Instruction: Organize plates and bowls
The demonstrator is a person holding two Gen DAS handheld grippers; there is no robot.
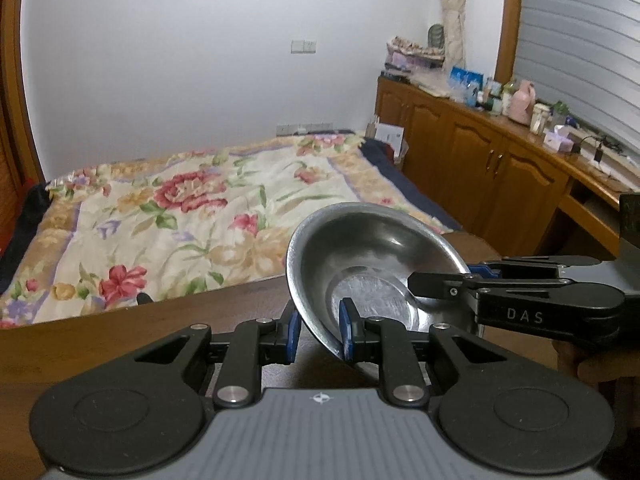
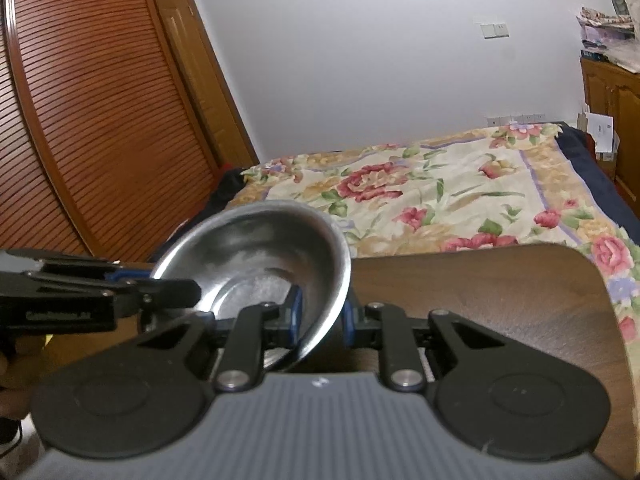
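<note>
Left jaws: the left gripper (image 1: 318, 330) is nearly closed, its blue pads pinching the near wall of the round, shallow stainless-steel bowl (image 1: 372, 264), one pad inside, one outside.
Right jaws: the right gripper (image 2: 320, 320) is likewise narrow and clamps the same bowl's rim from the opposite side; in the left wrist view its black fingers (image 1: 440, 282) reach in over the rim from the right.
Bowl's place: held between both grippers, above the near edge of the dark brown wooden table (image 2: 480, 288); whether its base still touches the table I cannot tell.
Bowl's tilt: in the left wrist view the far rim rises and the opening faces that camera; in the right wrist view the bowl (image 2: 256, 256) leans left of the jaws.
Key relation: the two grips sit on opposite sides of the rim, so the bowl lies between the hands and neither is clearly nearer.
Judgement: the hands likely need to travel together; uneven pull could twist the thin wall out of one pinch.
Beyond: a bed with a floral quilt (image 1: 192, 208) lies past the table; no plates show.
</note>
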